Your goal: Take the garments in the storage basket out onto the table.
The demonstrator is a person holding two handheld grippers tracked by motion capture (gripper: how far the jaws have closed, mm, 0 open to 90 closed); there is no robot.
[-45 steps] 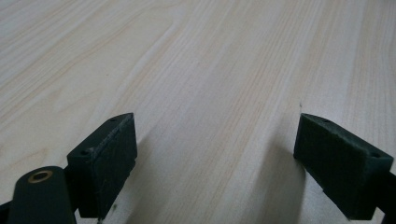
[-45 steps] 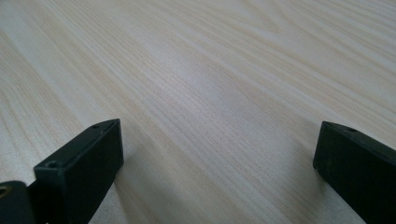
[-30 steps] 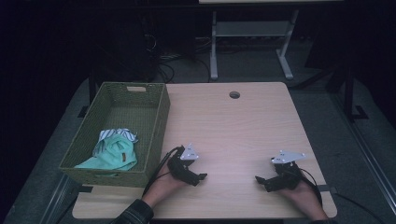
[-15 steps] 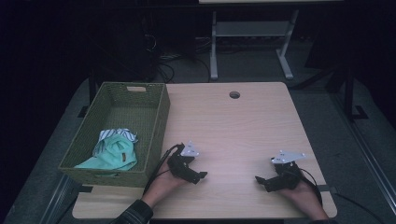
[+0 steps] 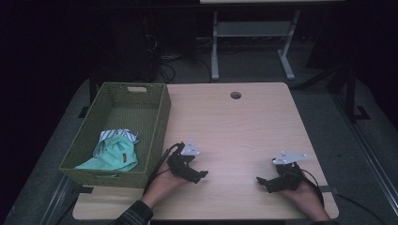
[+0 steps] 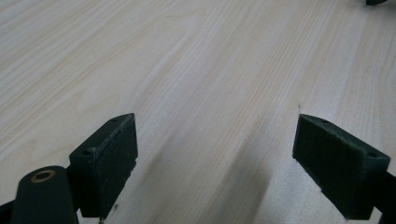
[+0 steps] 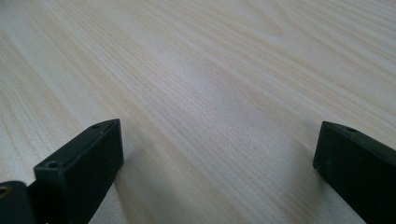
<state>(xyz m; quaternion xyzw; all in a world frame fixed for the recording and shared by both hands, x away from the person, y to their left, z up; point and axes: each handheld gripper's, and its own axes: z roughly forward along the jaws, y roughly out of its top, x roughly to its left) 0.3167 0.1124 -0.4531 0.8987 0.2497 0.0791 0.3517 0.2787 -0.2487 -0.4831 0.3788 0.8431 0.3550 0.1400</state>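
My left gripper rests on the wooden table near the front, just right of the green woven basket. In the left gripper view its jaws stand wide apart, and between its fingertips there is only bare wood. My right gripper lies low on the table at the front right, held by a hand. Bare tabletop alone shows in the wide gap of that gripper in the right gripper view. Inside the basket lies a mint-green cloth with a striped piece.
A round cable hole sits near the table's far edge. Beyond the table stands a metal frame on legs on a dark floor with cables. The basket takes up the table's left side.
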